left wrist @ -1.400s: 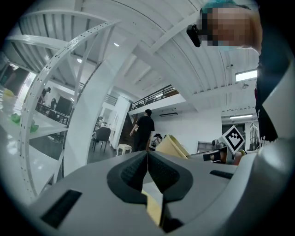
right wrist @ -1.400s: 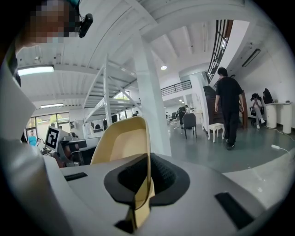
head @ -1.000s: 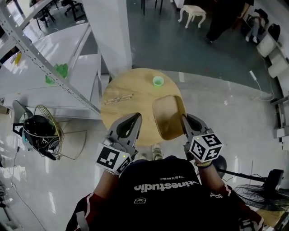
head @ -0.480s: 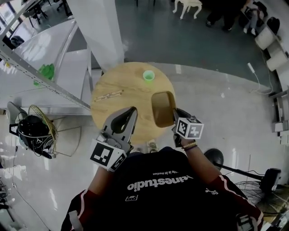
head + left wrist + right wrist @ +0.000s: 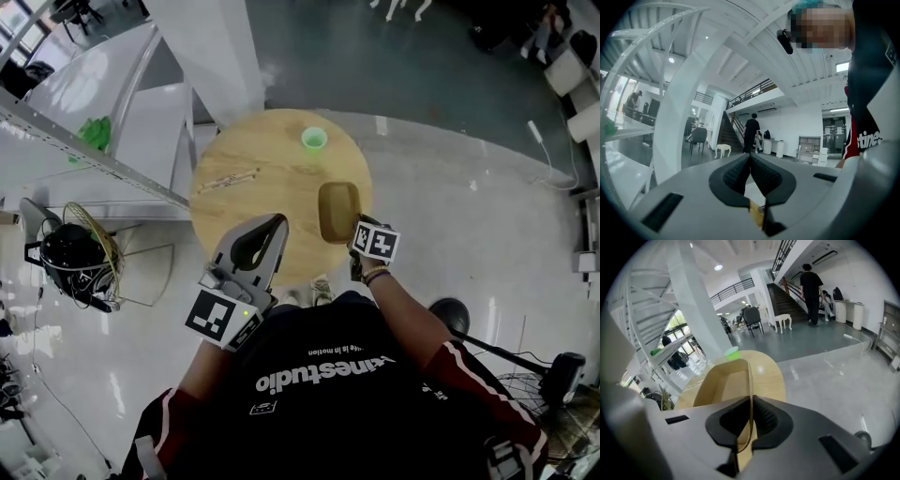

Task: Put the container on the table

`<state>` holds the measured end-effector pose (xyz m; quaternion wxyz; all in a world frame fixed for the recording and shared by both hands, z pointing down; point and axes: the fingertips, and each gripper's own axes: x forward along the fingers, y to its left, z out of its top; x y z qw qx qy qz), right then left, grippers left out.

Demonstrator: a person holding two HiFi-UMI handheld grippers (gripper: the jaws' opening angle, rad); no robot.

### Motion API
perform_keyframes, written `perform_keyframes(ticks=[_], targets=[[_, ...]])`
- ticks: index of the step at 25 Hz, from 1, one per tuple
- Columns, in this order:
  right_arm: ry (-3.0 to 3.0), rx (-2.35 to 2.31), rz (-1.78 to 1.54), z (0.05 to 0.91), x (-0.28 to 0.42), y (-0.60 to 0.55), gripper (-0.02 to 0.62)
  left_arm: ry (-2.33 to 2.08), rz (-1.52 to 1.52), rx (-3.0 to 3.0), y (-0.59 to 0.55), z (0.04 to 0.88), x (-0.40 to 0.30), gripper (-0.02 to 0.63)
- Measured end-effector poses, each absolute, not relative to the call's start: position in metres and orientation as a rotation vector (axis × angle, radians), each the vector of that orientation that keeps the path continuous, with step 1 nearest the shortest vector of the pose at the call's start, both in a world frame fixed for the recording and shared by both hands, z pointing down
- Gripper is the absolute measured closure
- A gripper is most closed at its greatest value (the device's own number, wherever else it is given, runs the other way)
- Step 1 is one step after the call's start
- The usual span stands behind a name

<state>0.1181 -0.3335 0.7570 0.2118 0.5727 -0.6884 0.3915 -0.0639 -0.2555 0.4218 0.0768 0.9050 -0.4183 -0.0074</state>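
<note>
the left gripper (image 5: 750, 158) has its jaws pressed together on nothing. the right gripper (image 5: 751, 411), nearly closed, clamps one wall of the one wooden container (image 5: 339, 208) over the right side of the single round table (image 5: 253, 141), with one green cup (image 5: 314, 139) beyond it.

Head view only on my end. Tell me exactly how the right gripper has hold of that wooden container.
Observer: The right gripper is shut on the container, clamping its thin side wall between the pads.
Operator: Now check the left one.
Observer: The left gripper is shut, tips together, gripping nothing.
Operator: Say where it's aimed.
Observer: Out across the room, toward a person standing by a staircase, not down at the table.
</note>
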Motion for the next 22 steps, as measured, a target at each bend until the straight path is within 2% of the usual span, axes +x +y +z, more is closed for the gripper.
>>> perform_keyframes(ticks=[9,18,20,22], targets=[[-1.790,1.636,1.120,0.806,0.127,-0.333,0.571,-1.303,-0.003,2.679,-0.248,0.425,-0.077,0.581],[-1.760,1.638,1.144,0.809,0.127,-0.335,0.560,-1.313,0.038,2.649,-0.245,0.430,-0.077,0.581],[-1.759,1.627,1.159,0.810,0.125,-0.334,0.535,-1.316,0.012,2.656,-0.246,0.426,-0.076,0.581],[-1.761,1.619,1.185,0.810,0.123,-0.333,0.477,-1.313,0.004,2.667,-0.247,0.426,-0.076,0.581]])
